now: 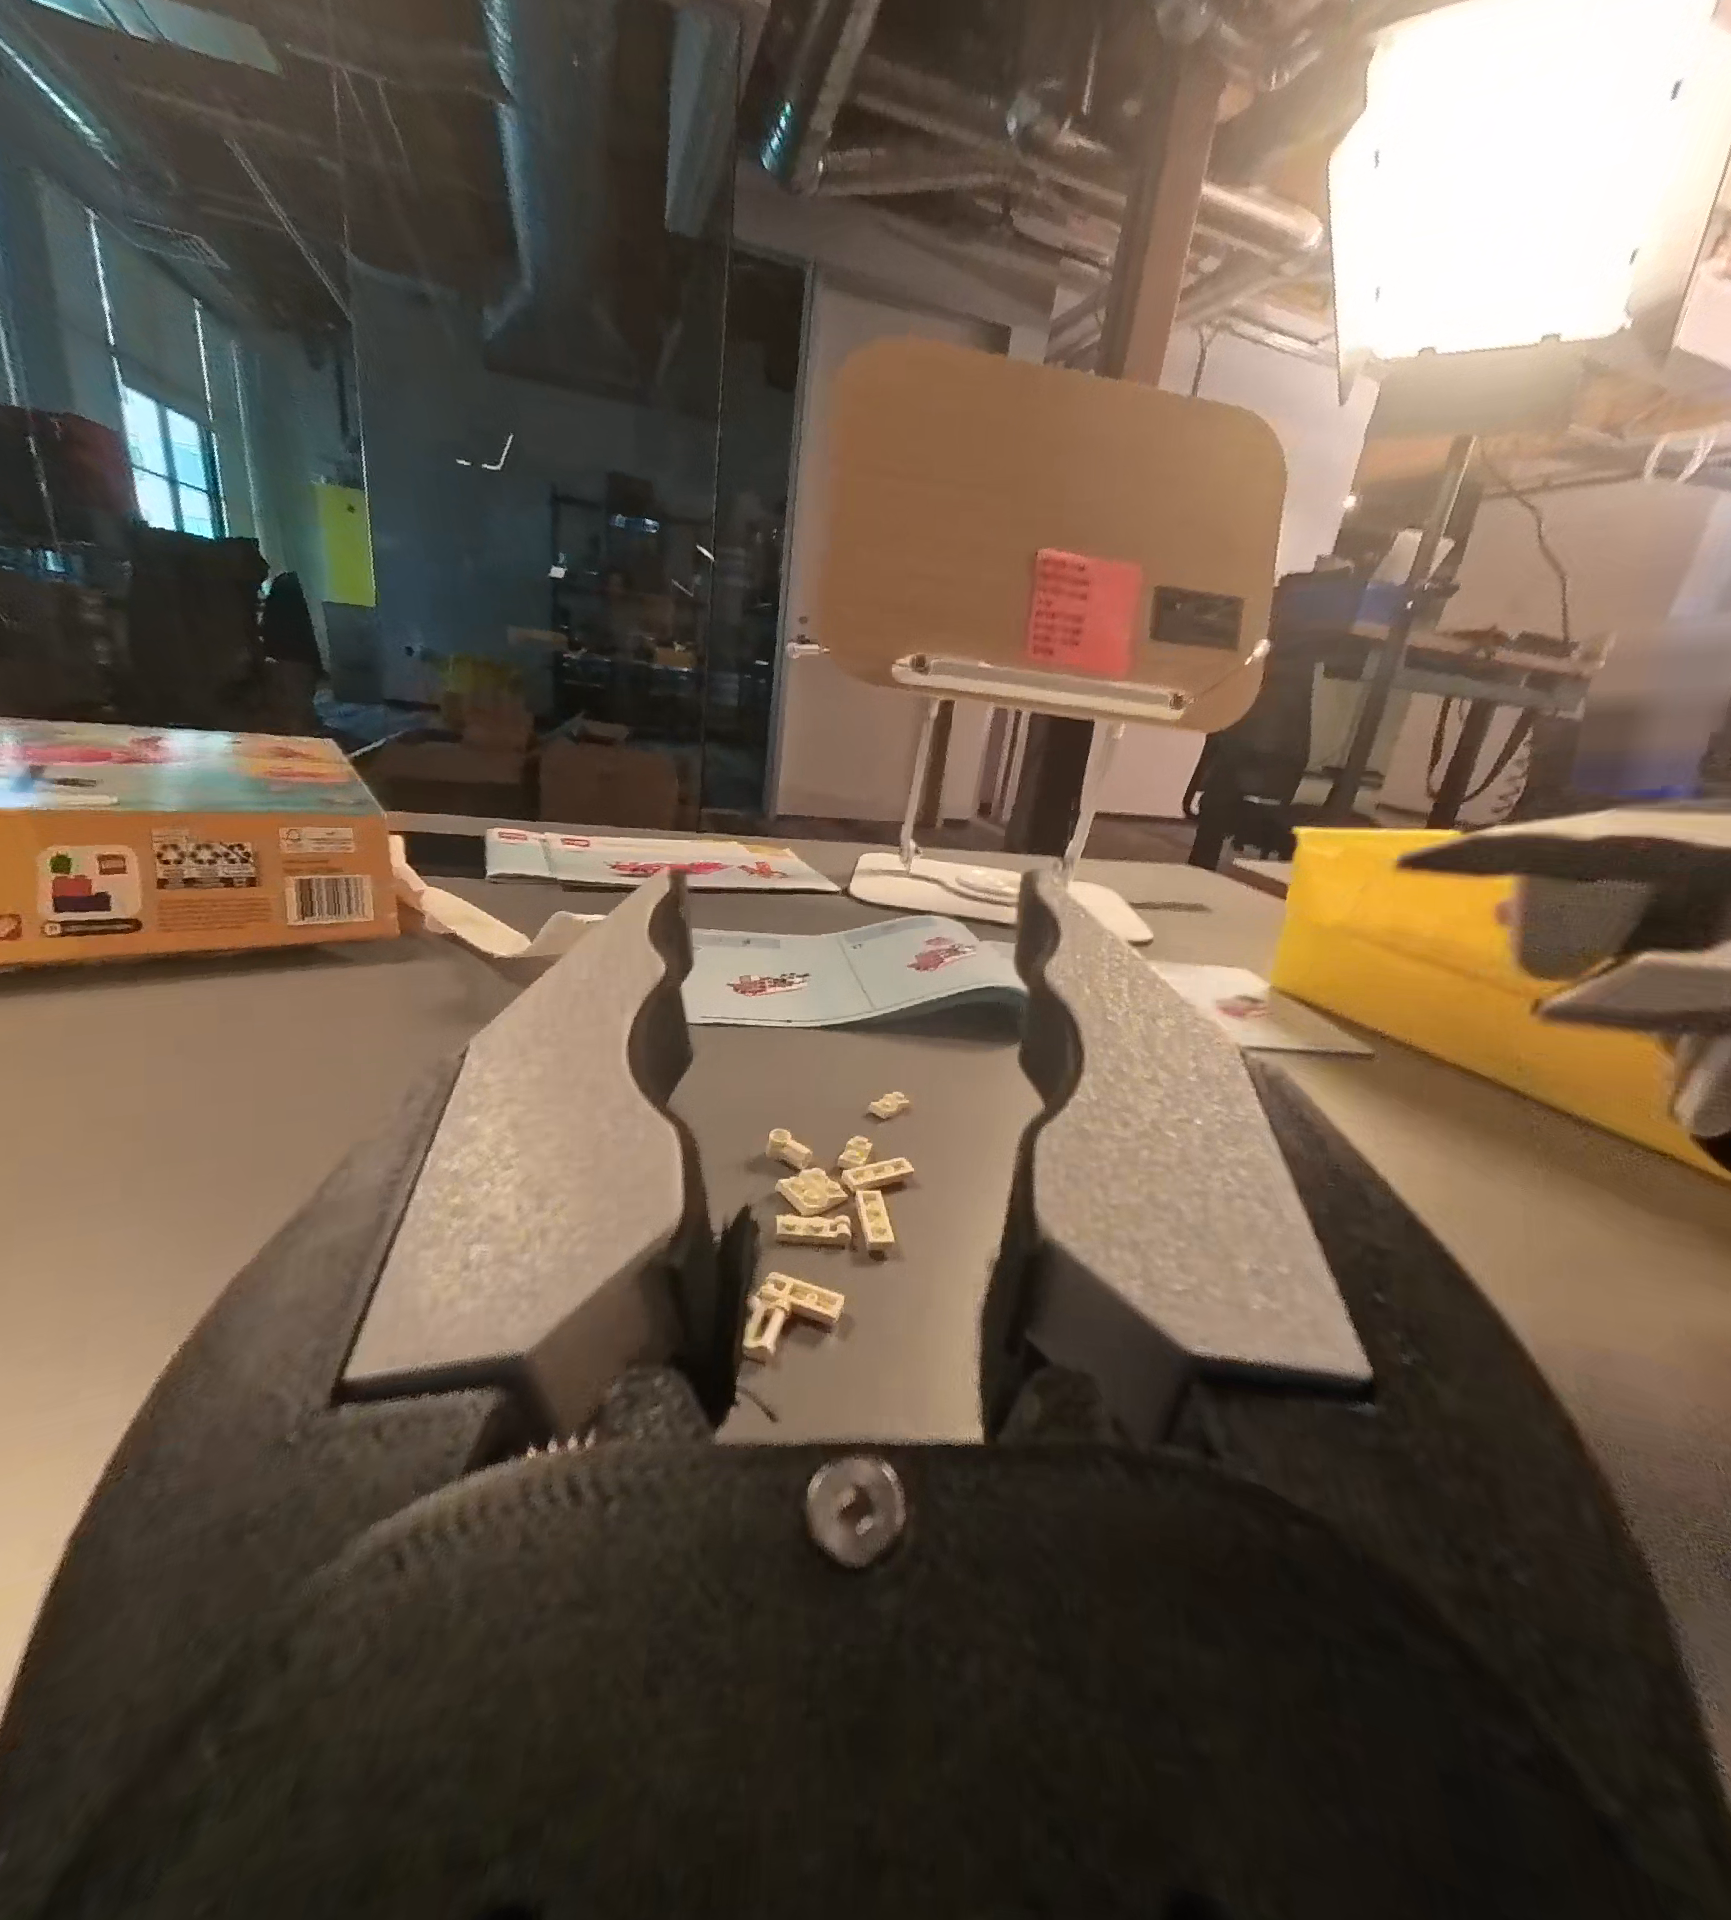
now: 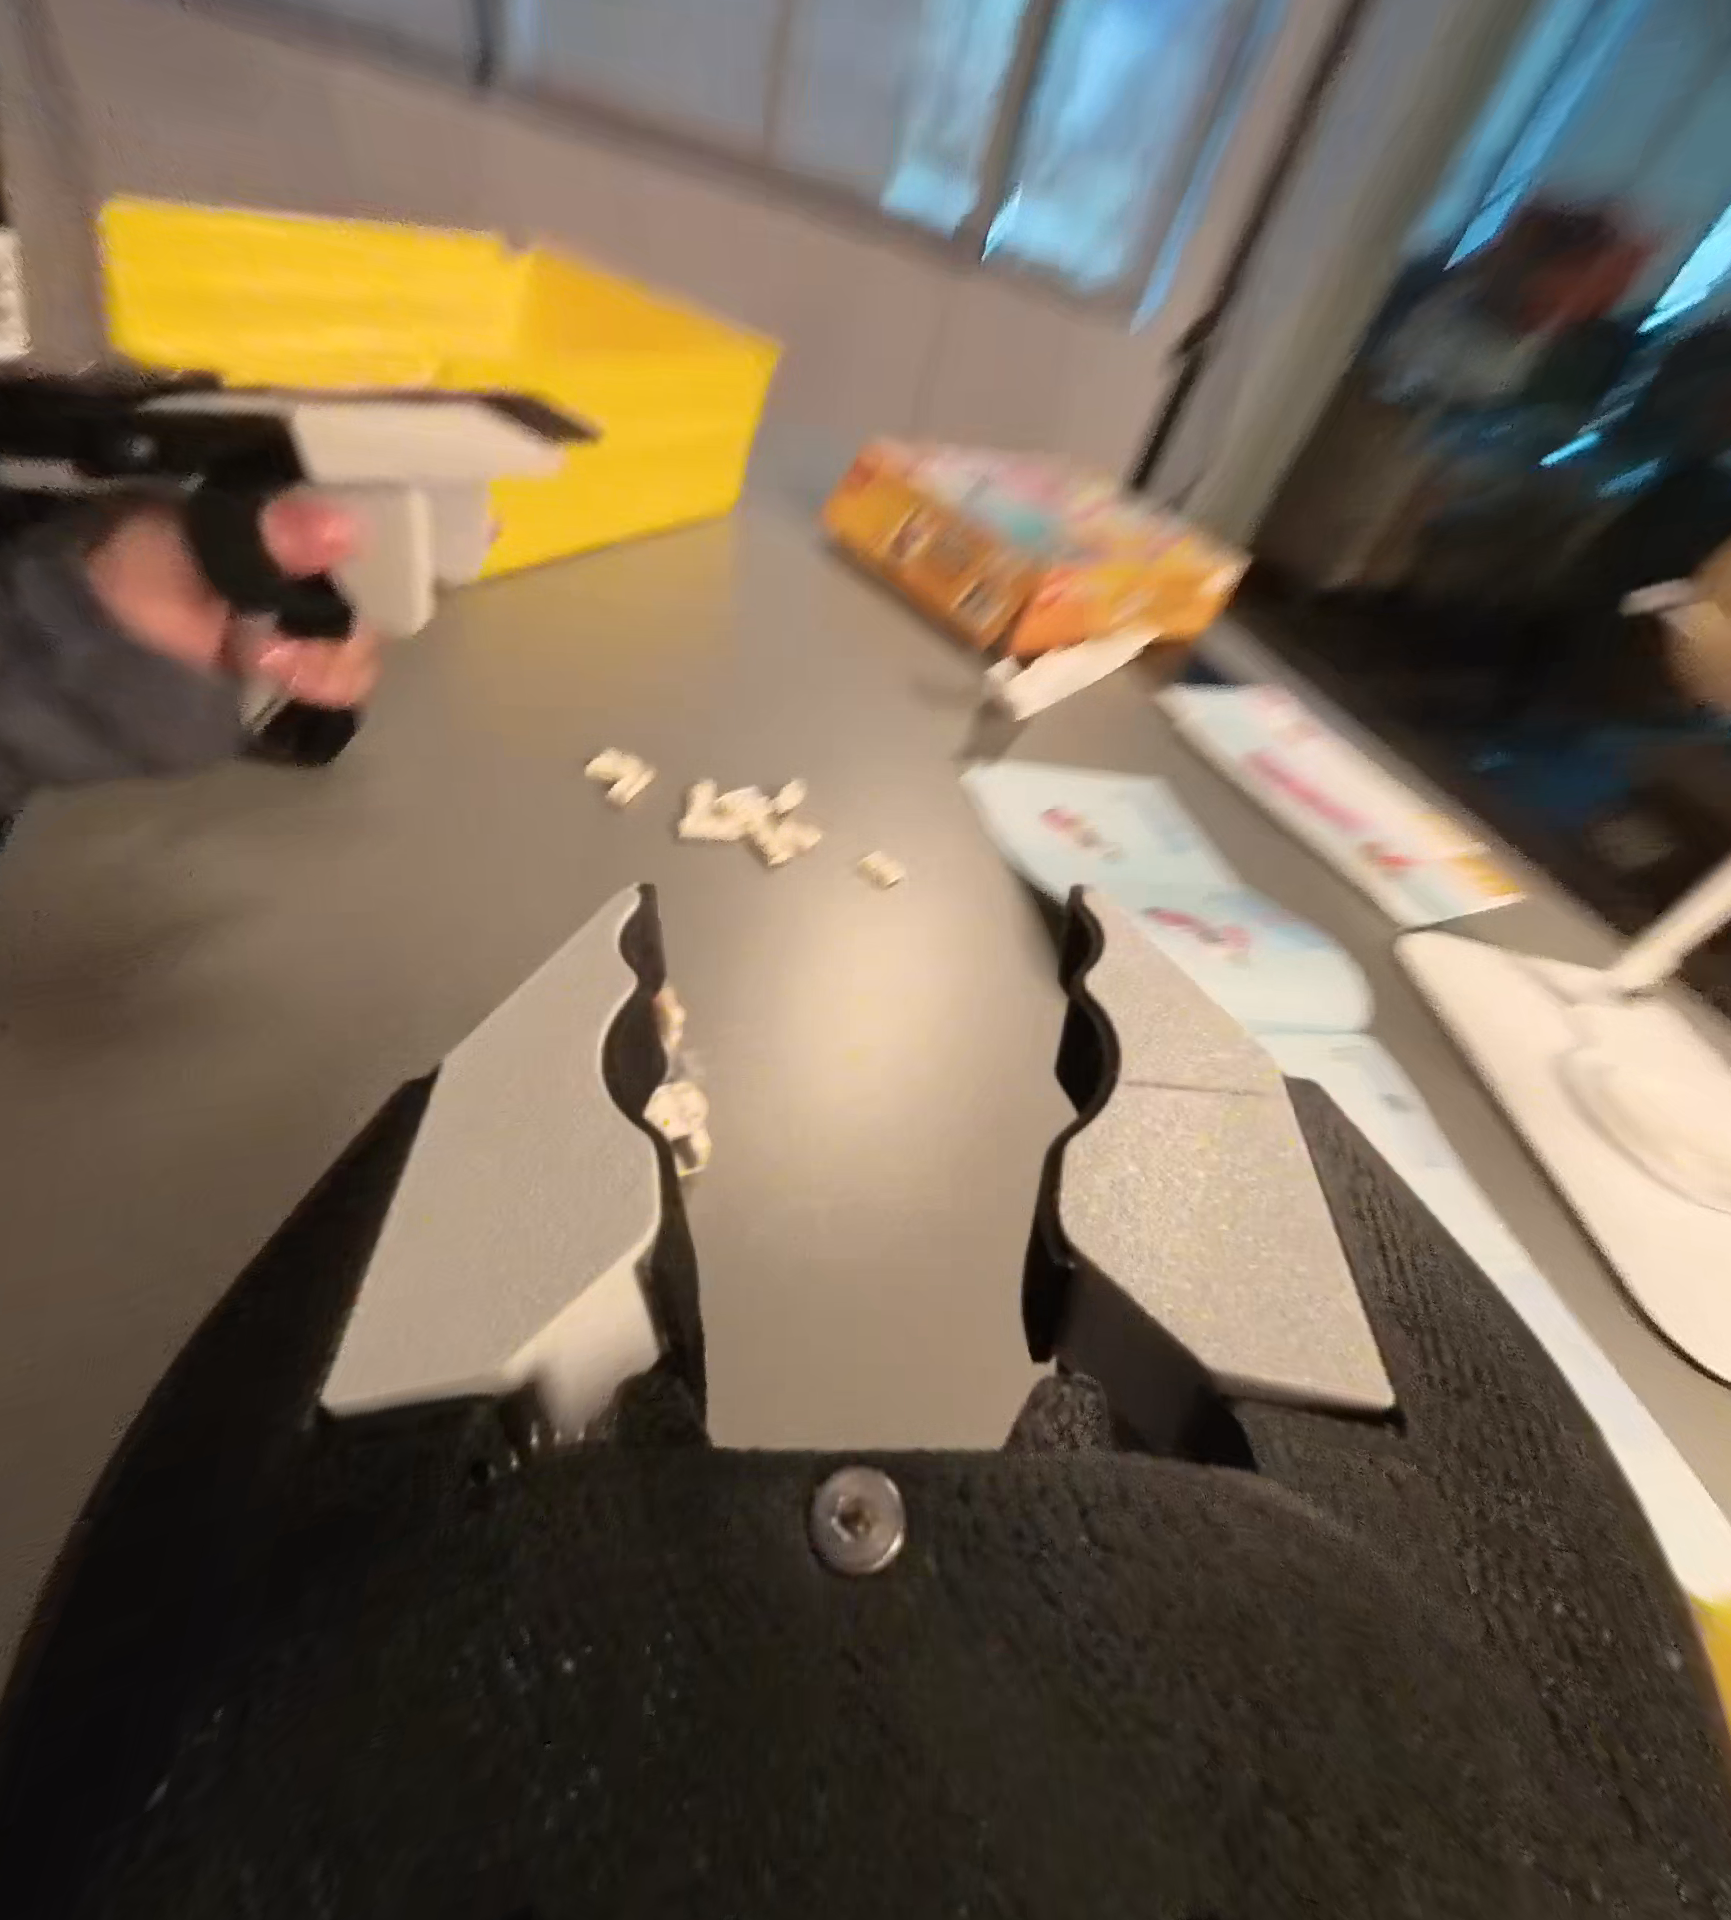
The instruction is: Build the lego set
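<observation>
The grey bench carries a yellow tray at far right, an orange toy box at far left, and pale blue booklets between them. The left gripper hovers with jaws wide apart and bare above a cluster of small cream bricks. The right gripper also stands open; a few blurred cream pieces show against its left pad.

Matt grey table, glossy cardboard box, plastic bricks.
</observation>
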### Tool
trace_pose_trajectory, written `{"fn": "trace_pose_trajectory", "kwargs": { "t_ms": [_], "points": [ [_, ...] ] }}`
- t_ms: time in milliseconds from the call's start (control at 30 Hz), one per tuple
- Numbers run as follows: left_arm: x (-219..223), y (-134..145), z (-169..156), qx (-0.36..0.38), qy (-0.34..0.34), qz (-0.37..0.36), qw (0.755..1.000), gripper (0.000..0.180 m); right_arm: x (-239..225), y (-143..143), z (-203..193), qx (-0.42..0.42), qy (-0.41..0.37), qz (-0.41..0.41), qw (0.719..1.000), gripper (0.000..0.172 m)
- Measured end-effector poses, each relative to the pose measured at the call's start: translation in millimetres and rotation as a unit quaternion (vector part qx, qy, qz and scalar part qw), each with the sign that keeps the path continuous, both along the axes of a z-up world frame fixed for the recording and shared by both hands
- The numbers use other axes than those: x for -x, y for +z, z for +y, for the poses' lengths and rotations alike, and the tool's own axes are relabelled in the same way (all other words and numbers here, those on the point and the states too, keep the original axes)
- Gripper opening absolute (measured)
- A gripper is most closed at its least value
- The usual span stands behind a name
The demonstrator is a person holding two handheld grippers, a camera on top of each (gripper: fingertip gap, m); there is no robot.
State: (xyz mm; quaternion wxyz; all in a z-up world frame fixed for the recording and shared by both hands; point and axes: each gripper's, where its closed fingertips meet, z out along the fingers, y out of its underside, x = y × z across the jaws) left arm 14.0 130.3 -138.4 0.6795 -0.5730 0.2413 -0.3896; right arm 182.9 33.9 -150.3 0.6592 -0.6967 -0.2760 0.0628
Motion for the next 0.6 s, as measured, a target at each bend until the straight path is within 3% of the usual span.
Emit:
{"fn": "trace_pose_trajectory", "kwargs": {
  "t_ms": [167,433,600],
  "points": [
    [-12.2,-7.3,-2.9,-0.019,0.003,0.050,0.999,0.059,-29.1,3.3,-18.7,-0.170,-0.117,-0.057,0.977,0.059],
    [-19.3,-2.7,-15.6,-0.066,-0.009,0.069,0.995,0.066,-16.4,1.8,-16.3,-0.171,-0.099,-0.032,0.980,0.054],
    [-21.7,-11.6,-11.7,-0.071,0.018,0.110,0.991,0.067,-13.0,8.3,-18.8,-0.200,-0.087,-0.029,0.976,0.055]
  ]
}}
